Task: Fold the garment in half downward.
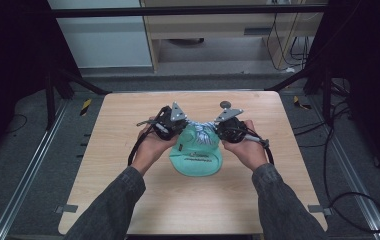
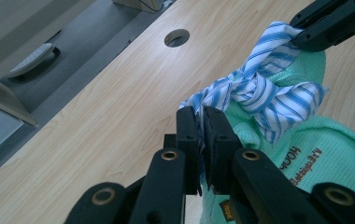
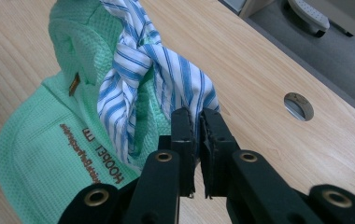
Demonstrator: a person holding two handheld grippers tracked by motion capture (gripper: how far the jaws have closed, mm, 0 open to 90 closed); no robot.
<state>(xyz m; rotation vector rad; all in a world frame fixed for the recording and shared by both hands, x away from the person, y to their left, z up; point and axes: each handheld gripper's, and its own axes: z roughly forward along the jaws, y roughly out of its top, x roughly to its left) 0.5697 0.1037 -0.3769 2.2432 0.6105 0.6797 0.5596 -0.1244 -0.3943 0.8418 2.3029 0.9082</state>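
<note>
green cloth bag [image 1: 196, 157] lies in the middle of the wooden table [image 1: 128, 130], between the person's two hands. its top is bunched up, and a blue and white striped strip [image 1: 201, 126] is tied around the neck in a knot.

left tool [image 1: 177, 123] has its two black jaws pressed together on one end of the striped strip. right tool [image 1: 220, 128] has its jaws pressed together on the other end. in the left tool's view the strip [image 2: 259, 88] runs from the near jaws up to the other tool at the top. in the right tool's view the strip [image 3: 143, 74] twists around itself just past the jaws, with the bag [image 3: 40, 154] lying behind it.

i think the bag is light and very soft. it looks like a bumpy, waffle kind of cloth, so it will flop and fold, not stay stiff. nothing here looks like it could break.

the striped strip looks thin and smooth, so it could slide out of the jaws if they only pinch the very tip. the best place to hold it is a little way in from each end, where there is more cloth to bite on. pulling both ends evenly should tighten the knot. pulling too hard on one side would likely just drag the light bag across the table.

a round hole [image 2: 177, 37] sits in the table farther off, well apart from the bag.
</note>
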